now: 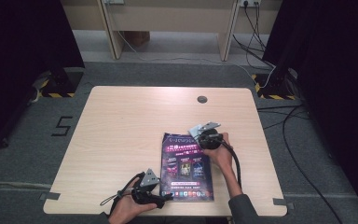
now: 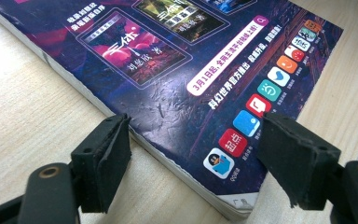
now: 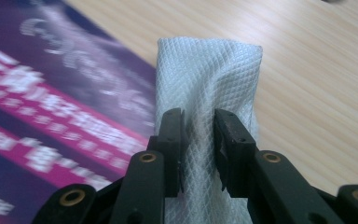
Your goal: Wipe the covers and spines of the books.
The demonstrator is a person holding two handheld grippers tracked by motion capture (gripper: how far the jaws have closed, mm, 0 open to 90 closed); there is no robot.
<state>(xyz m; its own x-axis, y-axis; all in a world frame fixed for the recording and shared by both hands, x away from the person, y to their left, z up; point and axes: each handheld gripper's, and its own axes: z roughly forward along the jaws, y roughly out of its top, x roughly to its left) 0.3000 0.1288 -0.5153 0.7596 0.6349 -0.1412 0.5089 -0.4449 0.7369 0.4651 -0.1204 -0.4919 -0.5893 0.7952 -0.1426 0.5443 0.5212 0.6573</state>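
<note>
Two jobs to keep apart: steadying with the left gripper (image 2: 196, 135), wiping with the right gripper (image 3: 199, 116). Working on a purple magazine (image 1: 186, 168), seen from the high view lying flat on the near right part of the wooden table (image 1: 121, 121). On the right: clamped tight on a folded white cloth (image 3: 209, 79) with a quilted weave, pinched at mid-width and poised at the magazine's far right corner, partly over bare wood. On the left: standing wide open at the near left corner, one jaw off the spine edge, the other above the row of app icons, gripping nothing; hard to tell whether touching the cover at all. Before any stroke, press down on that near corner, or pinch it, to stop the magazine sliding. Then lower the cloth until flat on the glossy cover, not just on its folded tip, and draw toward the near edge in straight, overlapping passes. Keep the pressure light: likely to skate on so slick a surface, and likely to buckle or slip out of the pinch under a hard push. Avoid dragging the hard jaw tips across the already creased print. Stop short of the left gripper rather than bumping it.
</note>
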